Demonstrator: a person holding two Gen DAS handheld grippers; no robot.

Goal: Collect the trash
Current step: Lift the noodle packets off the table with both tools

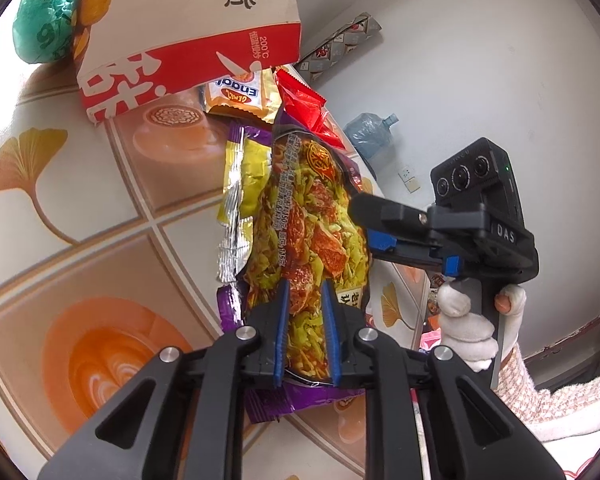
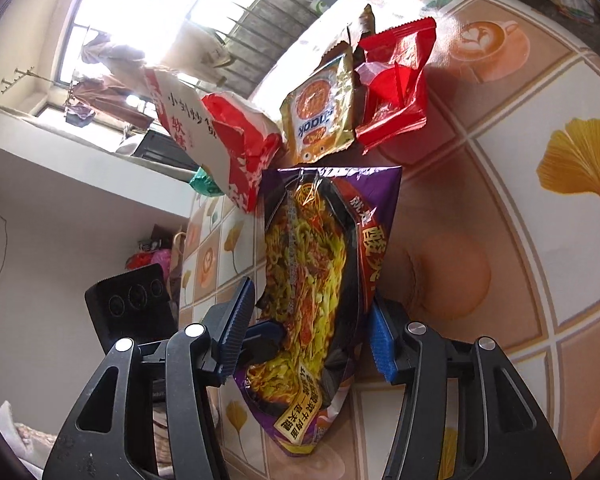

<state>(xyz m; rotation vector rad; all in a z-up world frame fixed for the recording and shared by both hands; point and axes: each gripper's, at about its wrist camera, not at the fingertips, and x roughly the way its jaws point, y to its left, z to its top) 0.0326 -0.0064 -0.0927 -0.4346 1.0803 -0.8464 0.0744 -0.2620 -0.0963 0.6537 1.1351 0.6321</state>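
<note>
A purple noodle wrapper (image 1: pixel 308 220) lies on the patterned table; it also shows in the right wrist view (image 2: pixel 316 264). My left gripper (image 1: pixel 306 312) has its jaws narrowly apart over the wrapper's near end, and whether they pinch it I cannot tell. My right gripper (image 2: pixel 312 320) is open, its fingers on either side of the wrapper; it shows in the left wrist view (image 1: pixel 376 220) beside the wrapper's right edge. Beyond lie a gold Enaak packet (image 1: pixel 240 96) (image 2: pixel 324 112), a red wrapper (image 1: pixel 304 104) (image 2: pixel 396 80) and a red-and-white paper bag (image 1: pixel 188 28) (image 2: pixel 220 140).
A green plastic bag (image 1: pixel 40 24) sits at the table's far left. The table edge (image 1: pixel 380 176) runs along the right of the wrappers. On the floor beyond it are a water jug (image 1: pixel 372 128) and a patterned roll (image 1: pixel 340 44).
</note>
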